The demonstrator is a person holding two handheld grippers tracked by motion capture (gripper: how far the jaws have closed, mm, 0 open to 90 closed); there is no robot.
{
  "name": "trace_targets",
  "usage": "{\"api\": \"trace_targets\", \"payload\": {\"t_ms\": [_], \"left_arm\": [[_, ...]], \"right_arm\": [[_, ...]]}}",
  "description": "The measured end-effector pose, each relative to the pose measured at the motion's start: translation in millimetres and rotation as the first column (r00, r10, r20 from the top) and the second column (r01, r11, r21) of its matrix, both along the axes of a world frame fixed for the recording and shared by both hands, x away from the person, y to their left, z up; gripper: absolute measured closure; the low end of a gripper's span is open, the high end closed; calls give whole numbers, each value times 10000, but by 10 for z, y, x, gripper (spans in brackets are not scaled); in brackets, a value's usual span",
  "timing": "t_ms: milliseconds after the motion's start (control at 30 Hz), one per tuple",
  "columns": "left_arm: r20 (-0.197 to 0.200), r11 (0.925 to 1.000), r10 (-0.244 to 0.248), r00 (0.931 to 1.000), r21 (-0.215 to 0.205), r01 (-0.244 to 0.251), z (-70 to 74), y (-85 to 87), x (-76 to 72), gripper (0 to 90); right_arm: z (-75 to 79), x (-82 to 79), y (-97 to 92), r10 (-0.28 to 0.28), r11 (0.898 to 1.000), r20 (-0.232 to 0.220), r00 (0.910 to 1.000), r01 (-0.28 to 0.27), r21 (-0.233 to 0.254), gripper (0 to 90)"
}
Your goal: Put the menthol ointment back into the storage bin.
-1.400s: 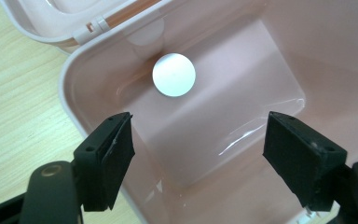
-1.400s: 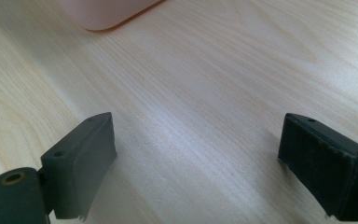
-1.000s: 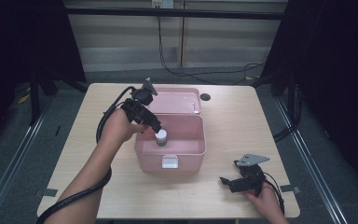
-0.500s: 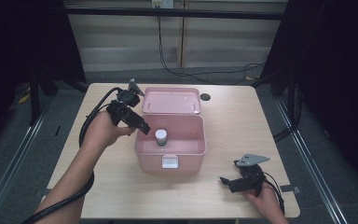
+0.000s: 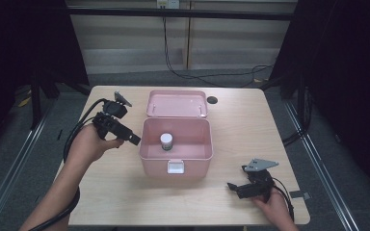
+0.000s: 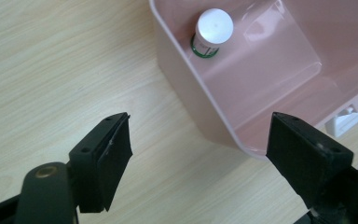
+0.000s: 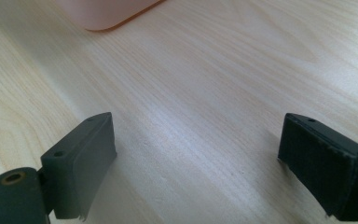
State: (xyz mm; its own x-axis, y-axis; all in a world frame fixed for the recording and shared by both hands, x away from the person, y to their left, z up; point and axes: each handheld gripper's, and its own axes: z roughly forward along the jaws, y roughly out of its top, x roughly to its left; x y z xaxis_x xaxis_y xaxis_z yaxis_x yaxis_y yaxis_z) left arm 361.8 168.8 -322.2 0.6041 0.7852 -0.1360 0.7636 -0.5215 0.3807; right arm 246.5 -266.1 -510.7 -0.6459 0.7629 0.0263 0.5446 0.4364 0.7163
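High view: bottle stands in the open pink box, both grippers outside it

High view looks down on a pale wooden tabletop [image 5: 101, 192] with a pink box [image 5: 176, 166] near its middle, its lid [image 5: 177, 103] thrown back toward the far edge. Inside the box a small bottle [image 5: 166, 141] with a white cap stands upright, near the middle of the box floor. A white latch [image 5: 175, 167] sits on the box's near wall.

To the left of the box, toward the left edge of the tabletop, the left gripper [image 5: 134, 139] is held in a hand [image 5: 89, 144], its tips just beside the box's left wall. Its jaws have just been opening and stand apart with nothing between them; in the left gripper view they frame bare wood and the box's rim, with the bottle [image 6: 212, 32] farther off inside.

Near the tabletop's near right corner the right gripper [image 5: 232, 186] lies low on the wood, well apart from the box. In the right gripper view its jaws are spread wide over bare tabletop, a corner of the pink box [image 7: 107, 11] showing at the top.
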Motion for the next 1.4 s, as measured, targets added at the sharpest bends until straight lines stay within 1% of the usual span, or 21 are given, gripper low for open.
{"api": "trace_targets", "payload": {"t_ms": [67, 267, 300, 367, 400, 433, 467, 533, 633, 800, 900, 933, 1033, 1067, 1167, 1200, 1267, 1333, 1367, 1400], "left_arm": [[62, 9999, 118, 9999, -69, -117, -20, 57, -13, 213], [8, 9996, 206, 9998, -182, -206, -118, 207, -44, 211], [50, 9995, 195, 9998, -231, -194, -126, 226, -46, 211], [120, 9988, 336, 9994, -350, -332, -151, 263, -58, 211], [223, 9992, 263, 9994, -323, -255, -161, 285, -60, 211], [284, 9988, 291, 9992, -403, -279, -179, 301, -66, 210], [228, 9986, 309, 9993, -448, -298, -194, 319, -72, 210], [349, 9985, 296, 9990, -464, -280, -239, 348, -83, 208], [468, 9972, 336, 9983, -683, -304, -318, 394, -107, 208], [501, 9953, 448, 9977, -880, -403, -463, 474, -135, 208], [378, 9943, 605, 9975, -897, -569, -556, 510, -148, 208], [323, 9954, 535, 9980, -818, -507, -589, 531, -150, 208], [206, 9943, 640, 9977, -871, -620, -664, 567, -161, 208], [267, 9921, 838, 9961, -960, -809, -701, 572, -171, 208], [228, 9927, 790, 9966, -934, -765, -767, 609, -185, 208], [217, 9912, 883, 9959, -1011, -857, -798, 612, -192, 208], [291, 9930, 789, 9965, -910, -759, -857, 625, -200, 209], [347, 9926, 816, 9961, -933, -781, -922, 642, -211, 210], [373, 9909, 882, 9954, -1051, -839, -962, 641, -218, 210], [359, 9906, 900, 9953, -1069, -857, -1003, 644, -224, 209]], "right_arm": [[0, 0, 0, 0, 10000, 2, 10000, 0, 0, 102], [0, 0, -1, 16, 10000, 3, 10000, -16, -15, 102], [0, 0, -1, 15, 10000, 5, 10000, -15, -21, 102], [0, 0, -2, 20, 10000, 6, 10000, -20, -17, 102], [0, 0, -1, 9, 10000, 13, 10000, -9, -25, 102], [0, 0, -1, 17, 10000, 8, 10000, -17, -18, 102], [0, 0, -1, 19, 10000, 7, 10000, -19, -17, 102], [0, 0, -1, 17, 10000, 4, 10000, -17, -15, 102], [0, 0, -1, 18, 10000, 4, 10000, -18, -14, 102], [0, 1, -2, 21, 10000, 8, 10000, -21, -17, 102], [0, 1, -2, 20, 10000, 8, 10000, -20, -15, 102], [0, 0, -1, 4, 10000, 18, 10000, -4, -30, 102], [0, -1, -1, 4, 10000, 16, 10000, -4, -31, 102], [0, 0, -2, 12, 10000, 26, 10000, -11, -35, 102], [0, -1, -1, 3, 10000, 17, 10000, -3, -32, 102], [0, -1, -1, 3, 10000, 20, 10000, -3, -32, 102], [0, -1, -1, 1, 10000, 20, 10000, -1, -34, 102], [0, -1, -1, 1, 10000, 20, 10000, -1, -33, 102], [0, -1, -1, 2, 10000, 18, 10000, -2, -30, 102], [1, -1, -2, -3, 10000, 29, 10000, 4, -57, 102]]}}
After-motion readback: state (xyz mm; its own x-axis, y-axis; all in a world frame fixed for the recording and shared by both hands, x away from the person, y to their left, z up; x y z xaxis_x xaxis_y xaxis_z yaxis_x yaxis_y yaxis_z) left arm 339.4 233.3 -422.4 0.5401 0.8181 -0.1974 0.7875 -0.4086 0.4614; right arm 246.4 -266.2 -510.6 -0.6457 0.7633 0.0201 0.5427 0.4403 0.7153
